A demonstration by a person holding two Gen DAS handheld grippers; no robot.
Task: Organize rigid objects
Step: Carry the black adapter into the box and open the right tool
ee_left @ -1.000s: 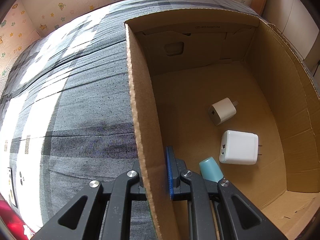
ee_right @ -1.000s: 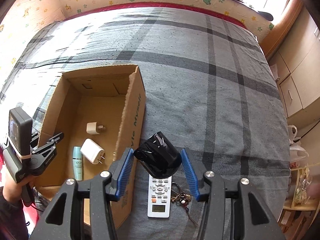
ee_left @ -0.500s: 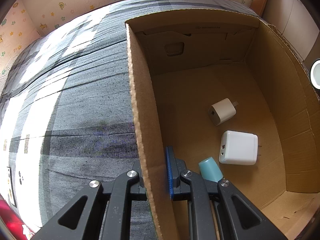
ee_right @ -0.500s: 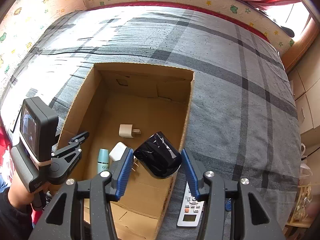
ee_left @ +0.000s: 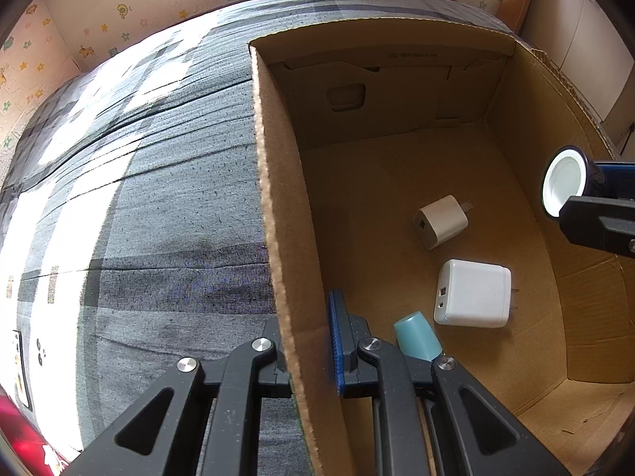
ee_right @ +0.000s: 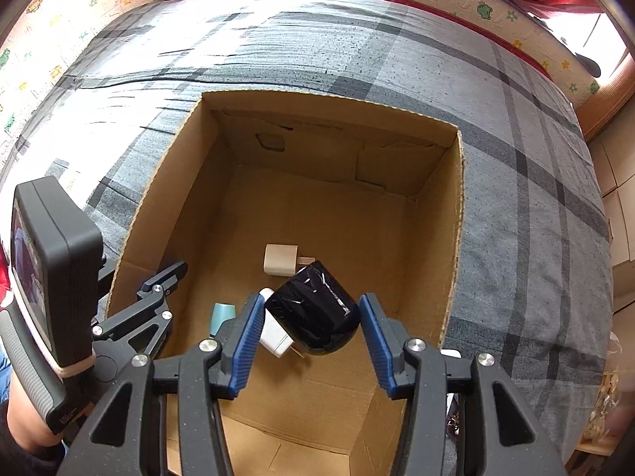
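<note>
The right gripper [ee_right: 311, 327], jaws clamped on a black cup [ee_right: 313, 313], hangs directly above the cardboard box [ee_right: 452, 238] floor; the left gripper [ee_left: 307, 341] pinches the box wall.

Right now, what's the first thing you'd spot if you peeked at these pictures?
A big cardboard box sits open on a grey plaid bed, and the right claw holds a shiny black cup above it. Inside lie two white chargers, one small and one bigger, plus a teal tube. The left claw pinches the box's side wall.
</note>
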